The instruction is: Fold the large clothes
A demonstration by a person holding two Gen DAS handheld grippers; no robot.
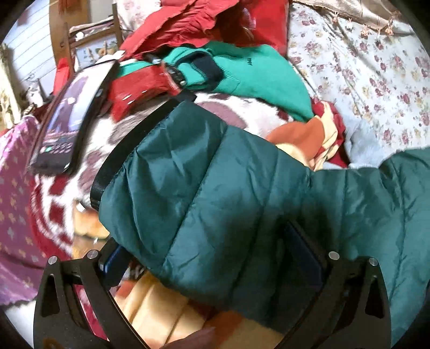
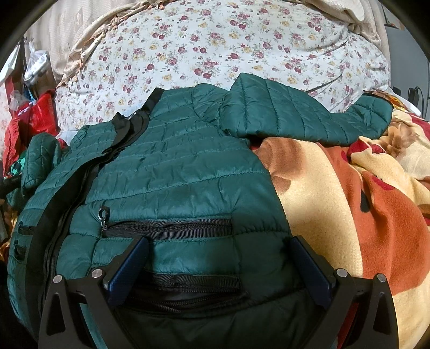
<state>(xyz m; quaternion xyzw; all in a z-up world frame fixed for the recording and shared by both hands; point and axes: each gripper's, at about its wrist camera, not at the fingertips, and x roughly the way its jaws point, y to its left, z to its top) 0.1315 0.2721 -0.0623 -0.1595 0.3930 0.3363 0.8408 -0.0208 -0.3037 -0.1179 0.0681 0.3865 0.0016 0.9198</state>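
A dark green quilted jacket (image 2: pixel 174 166) lies front up on the bed, zip open, with its black collar (image 2: pixel 126 120) at the far end. One sleeve (image 2: pixel 295 112) stretches out to the right. My right gripper (image 2: pixel 217 268) stands open over the hem by the zipped pocket (image 2: pixel 166 228), one finger on each side. In the left wrist view the jacket's other sleeve (image 1: pixel 215 188) lies across my left gripper (image 1: pixel 212 257). That gripper is open, its fingers (image 1: pixel 115 265) wide apart, and the cloth hides most of the right one.
A phone (image 1: pixel 70 115) rests on a red and white patterned blanket (image 1: pixel 53 204). Behind it lie a bright green sweater (image 1: pixel 250 72) and red garments (image 1: pixel 193 21). An orange and cream blanket (image 2: pixel 336 201) covers the near bed, with a floral sheet (image 2: pixel 215 40) beyond. A red bag (image 2: pixel 40 115) stands at the left.
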